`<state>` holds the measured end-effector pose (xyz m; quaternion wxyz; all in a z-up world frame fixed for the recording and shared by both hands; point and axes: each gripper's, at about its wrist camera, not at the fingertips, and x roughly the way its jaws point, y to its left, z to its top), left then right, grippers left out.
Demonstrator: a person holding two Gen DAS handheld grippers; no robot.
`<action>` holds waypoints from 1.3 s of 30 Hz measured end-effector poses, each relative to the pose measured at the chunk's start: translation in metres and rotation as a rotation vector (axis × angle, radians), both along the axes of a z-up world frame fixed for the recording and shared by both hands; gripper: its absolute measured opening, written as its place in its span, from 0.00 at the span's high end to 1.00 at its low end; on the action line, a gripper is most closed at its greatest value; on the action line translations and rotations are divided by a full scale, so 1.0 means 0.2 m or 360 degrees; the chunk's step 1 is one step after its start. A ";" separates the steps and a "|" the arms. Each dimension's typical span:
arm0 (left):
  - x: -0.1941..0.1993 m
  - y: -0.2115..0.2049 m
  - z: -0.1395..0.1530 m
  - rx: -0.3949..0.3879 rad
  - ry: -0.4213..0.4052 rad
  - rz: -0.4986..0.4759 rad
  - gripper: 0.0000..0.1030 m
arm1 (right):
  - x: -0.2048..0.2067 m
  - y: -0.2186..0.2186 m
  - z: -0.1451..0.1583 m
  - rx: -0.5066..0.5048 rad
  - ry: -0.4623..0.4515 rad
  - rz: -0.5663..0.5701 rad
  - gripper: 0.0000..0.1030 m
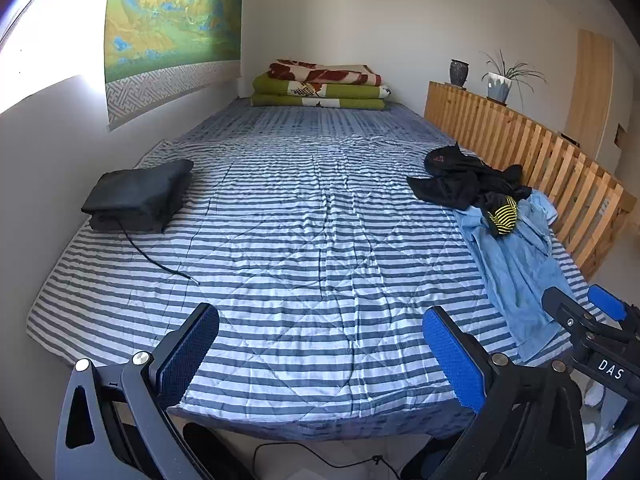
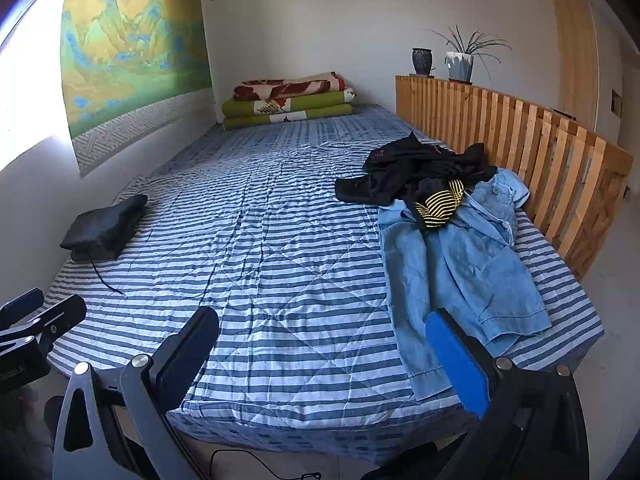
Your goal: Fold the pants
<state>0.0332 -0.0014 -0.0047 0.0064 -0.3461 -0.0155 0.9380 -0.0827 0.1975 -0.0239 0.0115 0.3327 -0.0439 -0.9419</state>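
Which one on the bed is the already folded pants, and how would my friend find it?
Start at the big striped bed and look along the side by the wall with the mountain painting. There a dark folded bundle sits alone with a thin black cord trailing from it. Unlike the messy heap of black clothes and light blue denim by the wooden railing, it is a neat, flat stack.

The right tool (image 2: 320,354) hangs wide open and empty over the near edge of the striped bed (image 2: 280,240). Light-blue denim pants (image 2: 460,264) sprawl at near right, black clothes (image 2: 420,172) heaped at their far end. Folded dark pants (image 2: 106,226) lie far left.
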 end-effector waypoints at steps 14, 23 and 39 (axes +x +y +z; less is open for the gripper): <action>-0.11 0.01 -0.13 -0.0004 -0.0088 0.0017 0.00 | -0.02 0.00 -0.01 0.0070 0.0020 -0.0060 0.01; -0.11 0.01 -0.13 0.0014 -0.0050 -0.0013 0.00 | -0.04 -0.01 -0.01 0.0093 0.0032 -0.0070 0.01; -0.35 0.03 0.01 -0.0063 0.0048 -0.0048 0.00 | -0.16 -0.03 0.02 0.0107 0.0048 -0.0105 0.01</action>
